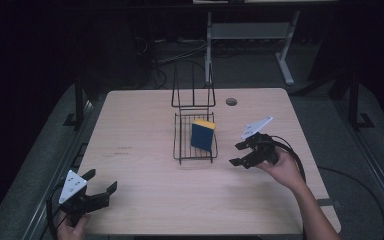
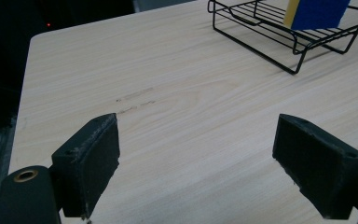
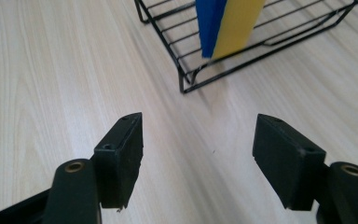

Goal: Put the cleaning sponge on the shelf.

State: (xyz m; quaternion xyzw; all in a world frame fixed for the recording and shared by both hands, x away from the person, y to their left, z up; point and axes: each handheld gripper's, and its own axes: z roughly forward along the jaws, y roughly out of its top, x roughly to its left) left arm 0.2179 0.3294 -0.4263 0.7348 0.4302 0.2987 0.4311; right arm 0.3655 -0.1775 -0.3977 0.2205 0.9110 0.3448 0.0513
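A: Jaws status?
B: Left gripper (image 1: pixel 101 183) jaws spread wide, nothing btwn, over bare surface (image 1: pixel 145 200) at near-left corner. Right gripper (image 1: pixel 238 153) same: wide, nothing held, just right of wire rack (image 1: pixel 195 156).
A: Sponge?
B: Blue/yellow sponge (image 1: pixel 203 134) stands on edge in rack, long axis roughly upright, slightly tilted, yellow side at top.

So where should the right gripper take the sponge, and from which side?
Probably the upper half of the sponge, from above. It stands on edge in the wire rack, its top clear of the wires, and its blue and yellow faces are flat and close together. The open right gripper is nearest, just beside the rack.
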